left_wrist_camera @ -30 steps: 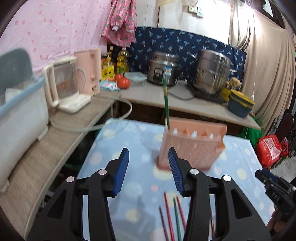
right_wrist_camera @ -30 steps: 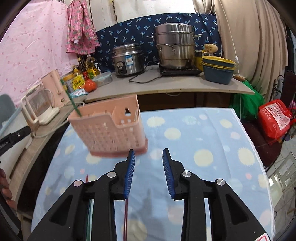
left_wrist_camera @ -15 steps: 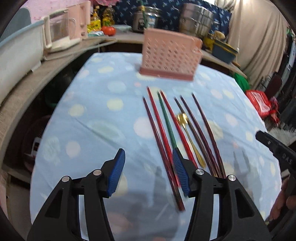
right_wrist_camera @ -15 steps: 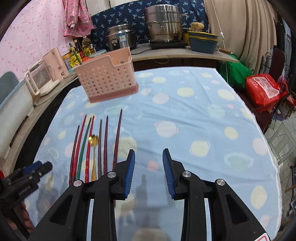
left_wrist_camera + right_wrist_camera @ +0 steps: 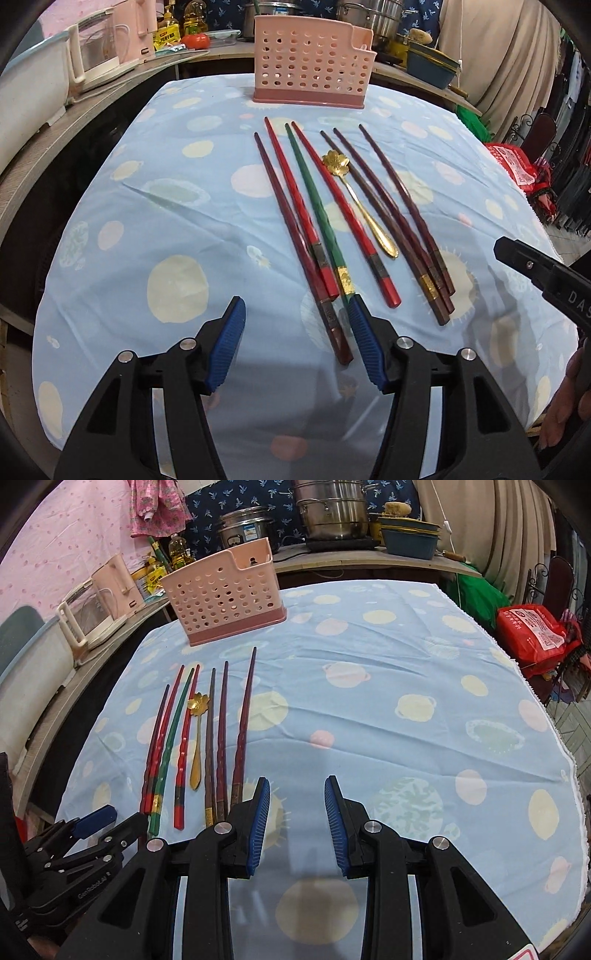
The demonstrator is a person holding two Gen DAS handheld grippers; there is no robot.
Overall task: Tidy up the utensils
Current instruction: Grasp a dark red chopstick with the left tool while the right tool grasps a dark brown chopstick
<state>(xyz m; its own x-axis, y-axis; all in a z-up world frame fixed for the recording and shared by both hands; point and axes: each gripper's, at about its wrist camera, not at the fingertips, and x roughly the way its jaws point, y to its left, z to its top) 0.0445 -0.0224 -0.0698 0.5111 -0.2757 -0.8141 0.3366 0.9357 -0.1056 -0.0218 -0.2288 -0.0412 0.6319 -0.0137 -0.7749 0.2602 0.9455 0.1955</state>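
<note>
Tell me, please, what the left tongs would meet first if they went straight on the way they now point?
Probably the near end of the dark red chopstick lying between the open left tongs, on the tablecloth. Beyond lie more chopsticks, then the pink basket. Their height above the cloth is unclear.

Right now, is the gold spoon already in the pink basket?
No, the gold spoon lies flat on the blue tablecloth among the chopsticks, well short of the pink basket.

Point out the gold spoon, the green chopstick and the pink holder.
gold spoon [image 5: 335, 161], left wrist view, on its flower-shaped bowl.
green chopstick [image 5: 314, 201], left wrist view, mid-shaft.
pink holder [image 5: 221, 598], right wrist view, perforated front wall.
</note>
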